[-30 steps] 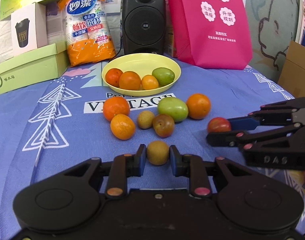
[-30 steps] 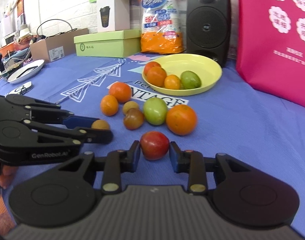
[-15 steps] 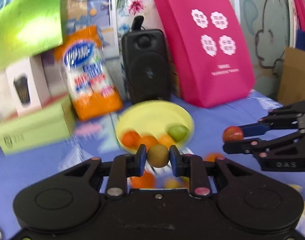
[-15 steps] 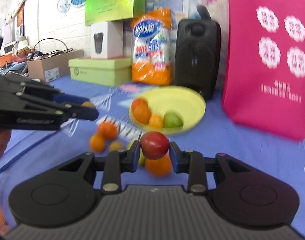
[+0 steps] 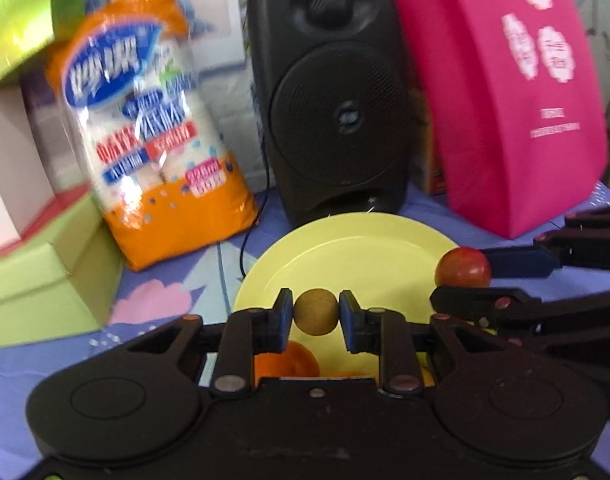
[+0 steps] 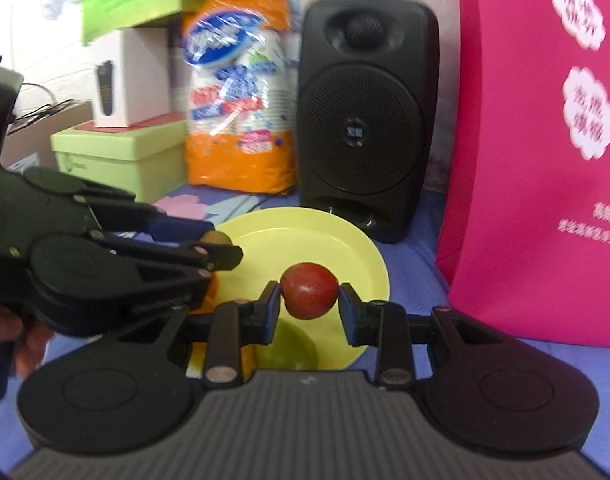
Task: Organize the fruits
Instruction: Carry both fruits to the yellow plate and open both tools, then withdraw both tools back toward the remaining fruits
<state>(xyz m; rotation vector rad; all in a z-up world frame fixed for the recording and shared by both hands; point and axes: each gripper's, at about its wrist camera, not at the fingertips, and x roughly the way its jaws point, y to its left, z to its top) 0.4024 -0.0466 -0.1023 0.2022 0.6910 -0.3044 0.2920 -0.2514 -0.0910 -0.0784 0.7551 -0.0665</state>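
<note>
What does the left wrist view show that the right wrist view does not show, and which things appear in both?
Only the left wrist view: the whole brown round fruit clamped in the left gripper, and a whole orange fruit on the plate below it.

Only the right wrist view: a green fruit on the plate, a cardboard box with cables at far left, and part of a hand.

Both: the yellow plate, the red fruit in the right gripper, the black speaker, the pink bag and the orange package.
</note>
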